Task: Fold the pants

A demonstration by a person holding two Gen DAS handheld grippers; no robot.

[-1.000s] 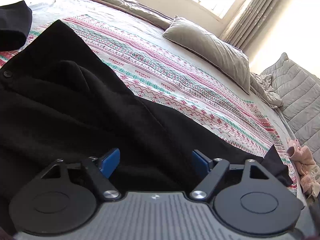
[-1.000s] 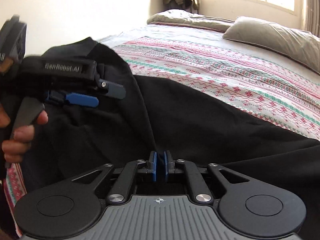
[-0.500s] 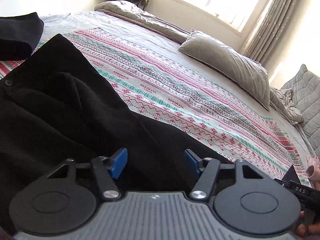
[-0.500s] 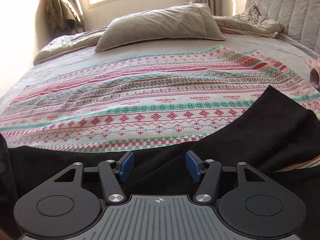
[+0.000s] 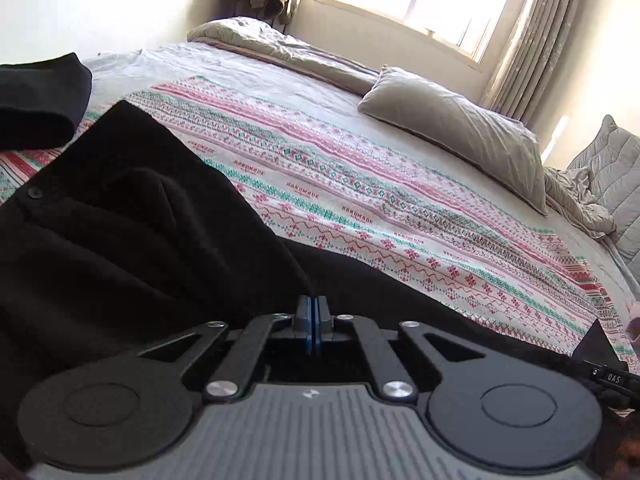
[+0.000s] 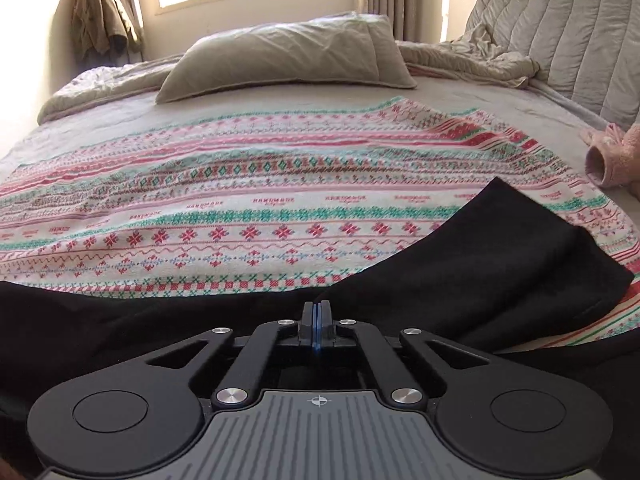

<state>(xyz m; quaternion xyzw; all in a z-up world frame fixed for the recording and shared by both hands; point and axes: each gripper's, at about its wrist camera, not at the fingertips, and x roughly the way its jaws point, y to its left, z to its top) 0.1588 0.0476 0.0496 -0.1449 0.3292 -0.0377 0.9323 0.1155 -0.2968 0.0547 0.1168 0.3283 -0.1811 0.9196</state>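
Black pants (image 5: 120,240) lie spread along the near edge of the bed; a button shows at the waist on the left. My left gripper (image 5: 314,320) is over the middle of them, its jaws closing, blue pads together on a raised fold of the cloth. In the right wrist view the leg end of the pants (image 6: 500,248) lies to the right with its hem turned up. My right gripper (image 6: 316,320) sits at the far edge of the black cloth, its jaws closing too, pads pressed together where the fabric's edge pinches up.
A patterned pink-and-green blanket (image 5: 400,208) covers the bed beyond the pants. A grey pillow (image 6: 288,56) and crumpled bedding lie at the back. Another black garment (image 5: 36,100) sits far left. A pink plush thing (image 6: 612,156) lies at the right edge, before a quilted headboard (image 6: 560,32).
The left jaws went from wide open to shut on the fabric. The right gripper swung from the waist end toward the leg end, opened, then shut at the cloth's edge.
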